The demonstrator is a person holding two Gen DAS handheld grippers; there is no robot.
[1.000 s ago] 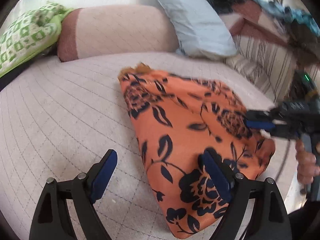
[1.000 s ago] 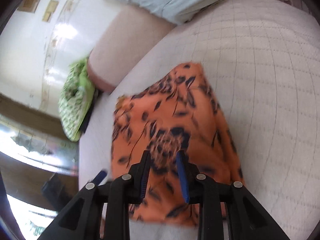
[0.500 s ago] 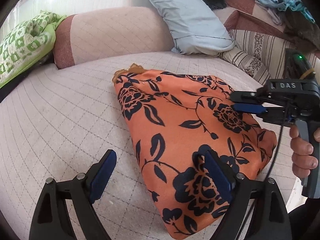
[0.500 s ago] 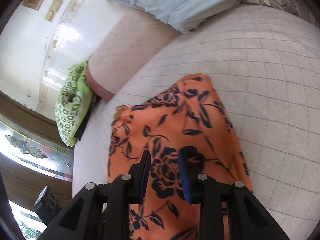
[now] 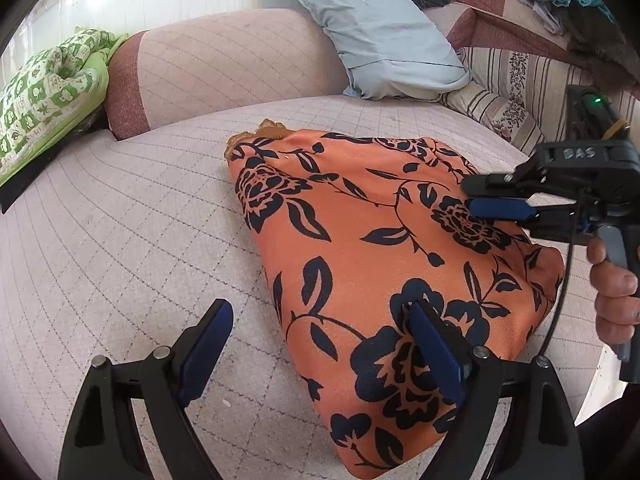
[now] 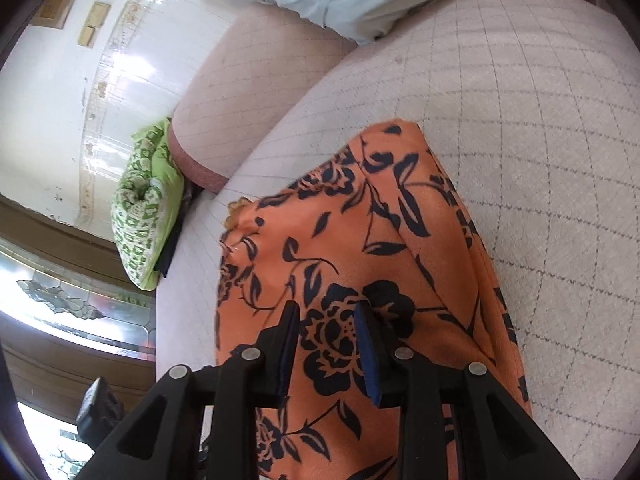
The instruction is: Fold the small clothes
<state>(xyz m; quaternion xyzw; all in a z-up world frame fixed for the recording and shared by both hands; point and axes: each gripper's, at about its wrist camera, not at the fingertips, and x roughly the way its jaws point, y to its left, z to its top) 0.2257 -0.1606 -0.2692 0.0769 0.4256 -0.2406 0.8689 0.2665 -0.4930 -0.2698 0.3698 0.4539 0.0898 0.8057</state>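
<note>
An orange garment with a dark floral print [image 5: 372,248] lies folded on the quilted sofa seat [image 5: 120,232]; it also shows in the right wrist view [image 6: 360,256]. My left gripper [image 5: 320,344] is open wide and empty, low over the garment's near left edge, its right finger above the cloth. My right gripper [image 6: 326,320] is open with a narrow gap and holds nothing, hovering above the garment's middle. It shows from the side in the left wrist view [image 5: 480,200], held by a hand.
A green patterned cushion [image 5: 44,92] lies at the far left by the sofa arm [image 5: 224,64]. A light blue pillow [image 5: 376,32] and a striped cushion [image 5: 496,108] lean at the back. Clothes hang over the backrest at the top right.
The right gripper has lifted and drawn back from the garment, with its jaws slightly wider. The garment has settled flat. The left gripper stays open in place.
</note>
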